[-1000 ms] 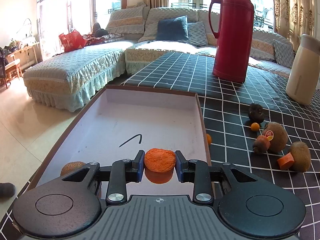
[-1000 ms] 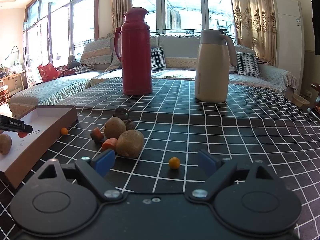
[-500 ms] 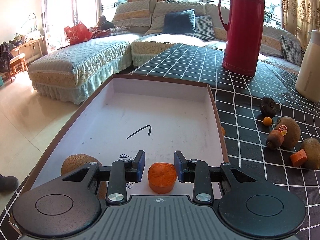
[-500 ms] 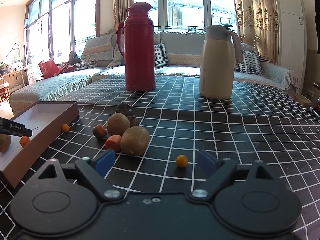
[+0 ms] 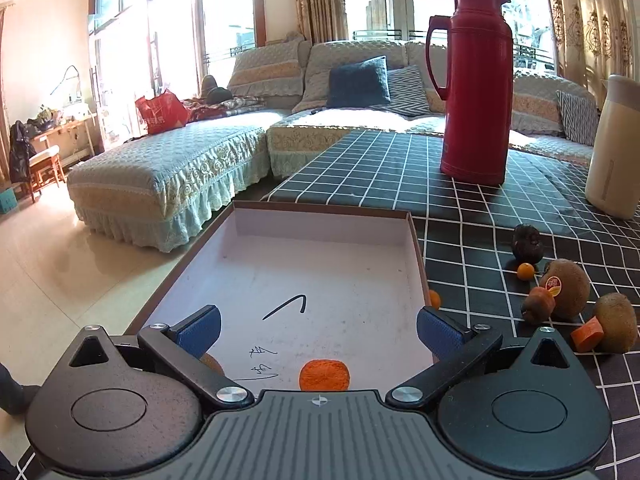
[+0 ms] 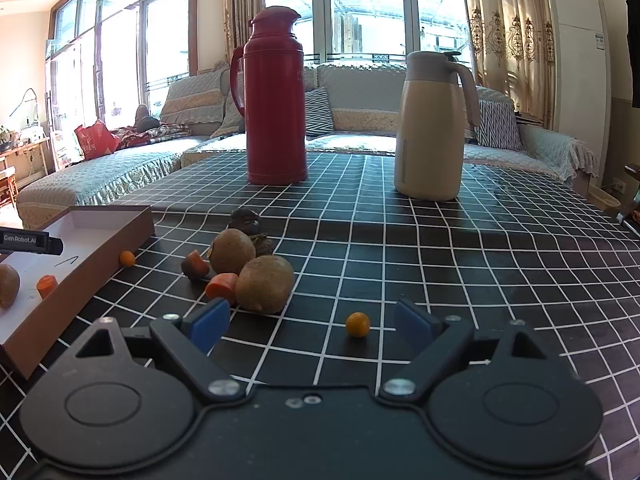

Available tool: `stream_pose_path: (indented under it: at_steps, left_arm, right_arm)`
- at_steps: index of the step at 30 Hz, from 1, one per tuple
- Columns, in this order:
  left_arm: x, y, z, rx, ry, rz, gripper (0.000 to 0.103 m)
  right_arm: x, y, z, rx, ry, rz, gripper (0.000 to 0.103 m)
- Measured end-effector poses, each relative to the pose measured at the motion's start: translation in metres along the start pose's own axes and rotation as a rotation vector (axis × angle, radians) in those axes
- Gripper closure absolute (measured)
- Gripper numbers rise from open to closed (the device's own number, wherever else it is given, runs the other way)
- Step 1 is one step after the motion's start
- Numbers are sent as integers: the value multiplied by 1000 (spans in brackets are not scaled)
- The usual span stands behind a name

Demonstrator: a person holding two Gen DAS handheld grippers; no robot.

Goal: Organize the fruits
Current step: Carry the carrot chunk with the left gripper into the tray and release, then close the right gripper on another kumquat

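While your left gripper (image 5: 318, 330) hangs over the box (image 5: 416, 240), its jaws stand spread wide and grip nothing. Just below and between its fingers, an orange carrot slice (image 5: 324, 375) lies on the box floor, touching neither pad. A brown fruit (image 5: 210, 362) shows partly under the left finger. Off to the gripper's right, outside the box wall, kiwis (image 5: 566, 294), a carrot piece (image 5: 587, 333) and a small orange fruit (image 5: 525, 271) lie on the checked tablecloth (image 5: 400, 168).

From your right wrist, the right gripper (image 6: 310, 322) is likewise released, fingers apart and empty. A small orange ball (image 6: 357, 324) sits on the cloth just ahead, between the fingers. Ahead to its left lie two kiwis (image 6: 264, 289) with a carrot chunk (image 6: 221, 285) touching the nearer one. Far left, the box holds the carrot slice and a kiwi (image 6: 8, 286).
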State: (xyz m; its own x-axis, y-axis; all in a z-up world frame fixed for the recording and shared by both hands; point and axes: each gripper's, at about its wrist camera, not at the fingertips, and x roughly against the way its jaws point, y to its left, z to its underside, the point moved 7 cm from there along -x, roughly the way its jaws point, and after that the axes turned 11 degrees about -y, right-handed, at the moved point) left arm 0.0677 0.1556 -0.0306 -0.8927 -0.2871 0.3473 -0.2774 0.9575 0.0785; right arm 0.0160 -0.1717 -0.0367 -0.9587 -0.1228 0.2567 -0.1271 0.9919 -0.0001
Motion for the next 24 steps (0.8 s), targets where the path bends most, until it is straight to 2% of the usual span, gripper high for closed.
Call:
stream_pose_path:
  at_steps: [5,8,13,18,22,24]
  left_arm:
    - [31,-12,-16,30,-61,61,0]
    - [49,-23,-19,51,-77,109,0]
    - [67,-44,-20,14,-99,172,0]
    - [68,-44,-20,8,-106,170,0]
    - [60,-35,-21,28,-95,146,0]
    - [57,-30,-23,39,-92,137,0]
  right_arm:
    - [-9,-4,4,18,6,15,14]
    - [-24,-10,9,17,31,25,17]
    - [-45,-16,18,18,80,50,23]
    - [-71,-23,23,-14,121,77,33]
    - [-84,-27,31,-16,160,108,36]
    - [-87,-27,34,-10,173,113,40]
